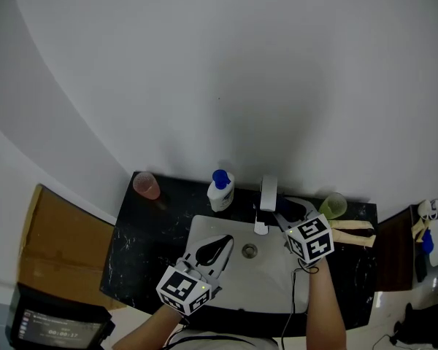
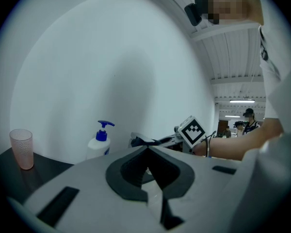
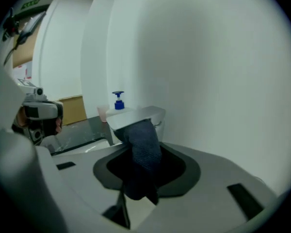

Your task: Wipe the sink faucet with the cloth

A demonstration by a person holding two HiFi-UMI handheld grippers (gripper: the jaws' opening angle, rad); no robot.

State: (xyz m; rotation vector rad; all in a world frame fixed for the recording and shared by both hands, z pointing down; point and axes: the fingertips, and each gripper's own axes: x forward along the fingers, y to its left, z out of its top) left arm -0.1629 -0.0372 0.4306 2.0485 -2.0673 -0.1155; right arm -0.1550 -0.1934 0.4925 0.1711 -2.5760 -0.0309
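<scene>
Head view: a white sink basin (image 1: 204,228) is seen set into a black countertop (image 1: 142,246), with its drain (image 1: 250,251) uncovered near the middle. At the back of the basin the faucet (image 1: 268,193) is mounted against the pale wall (image 1: 241,71). A dark blue cloth (image 1: 290,211) is clamped between the jaws of the right gripper (image 1: 283,216) and is pressed against the right side and underside of the faucet spout; in the right gripper view the cloth is shown hanging from the spout down through the pinched jaws. The left gripper (image 1: 223,243) is held over the basin, in front and to the left of the faucet and apart from it, with its jaws brought together and nothing gripped between them. A white pump bottle (image 1: 220,192) with a blue head is placed just left of the faucet; its contents are hidden by the opaque body. A translucent pink cup (image 1: 147,186) is set at the back left corner of the countertop, and a green cup (image 1: 333,205) to the right of the faucet, behind the right gripper; what is in either cannot be told. Pale beige strips (image 1: 354,233) are laid beside the green cup. A cardboard box (image 1: 58,243) and a lit screen (image 1: 55,328) are seen left of the countertop.
</scene>
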